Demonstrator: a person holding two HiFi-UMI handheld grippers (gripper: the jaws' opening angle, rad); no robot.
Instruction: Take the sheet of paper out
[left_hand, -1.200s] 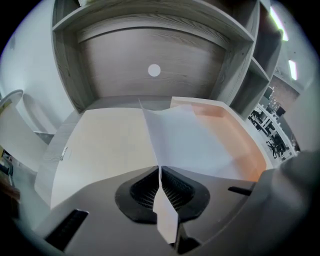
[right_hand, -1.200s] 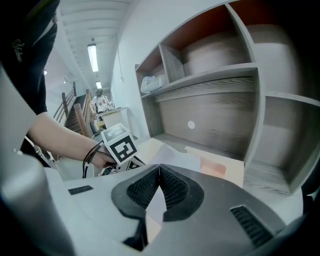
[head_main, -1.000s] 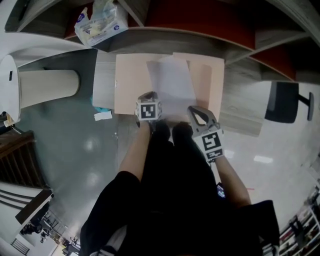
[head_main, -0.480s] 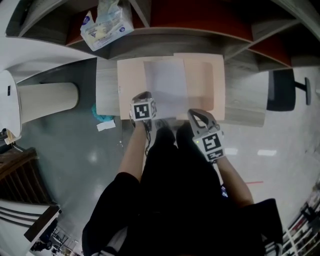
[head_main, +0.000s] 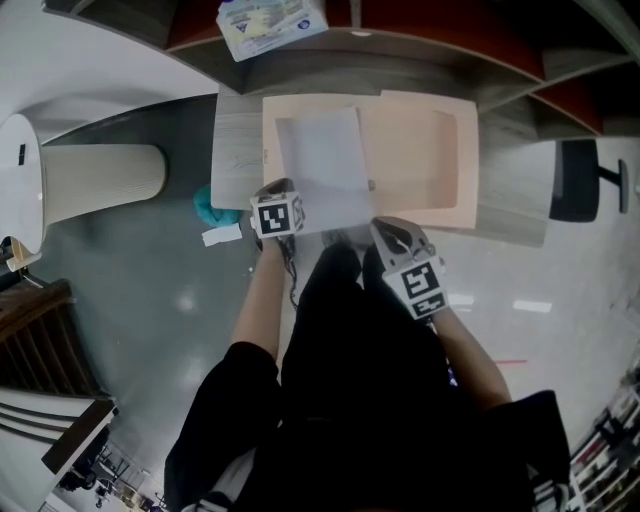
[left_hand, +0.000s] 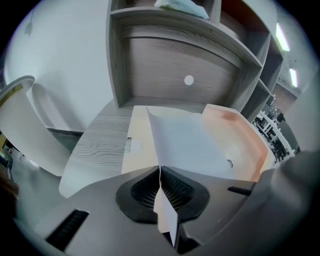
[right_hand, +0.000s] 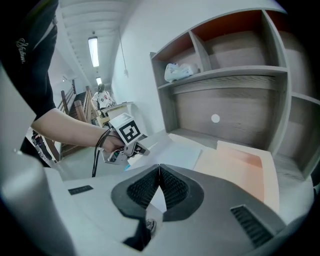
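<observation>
the left gripper (head_main: 283, 192) was clamped on the near edge of the sheet of paper (head_main: 318, 160). in the left gripper view the two jaws of the left gripper (left_hand: 160, 168) met on the sheet of paper (left_hand: 190, 142), and a strip of it passed between the pads and showed behind them. the sheet lay tilted over the left half of the open peach folder (head_main: 425, 160), with its far edge toward the shelf unit (left_hand: 165, 65) and its near edge raised off the folder into the jaws. the right half of the folder (left_hand: 240, 135) was uncovered. the folder rested on the wood-grain desk (head_main: 238, 150), against the foot of the shelf unit. the right gripper (head_main: 384, 227) was positioned at the near edge of the folder, just beside the near right corner of the sheet. in the right gripper view the jaws of the right gripper (right_hand: 159, 167) were pressed together at the tips. a pale patch showed between the pads behind the tips; it could not be determined whether this was paper or part of the gripper. the same view showed the left gripper (right_hand: 141, 148), held in a hand (right_hand: 107, 142), at the near left corner of the sheet of paper (right_hand: 172, 150). a packet (head_main: 270, 20) lay on the shelf above the desk. a teal object (head_main: 205, 203) lay just off the near left corner of the desk.
</observation>
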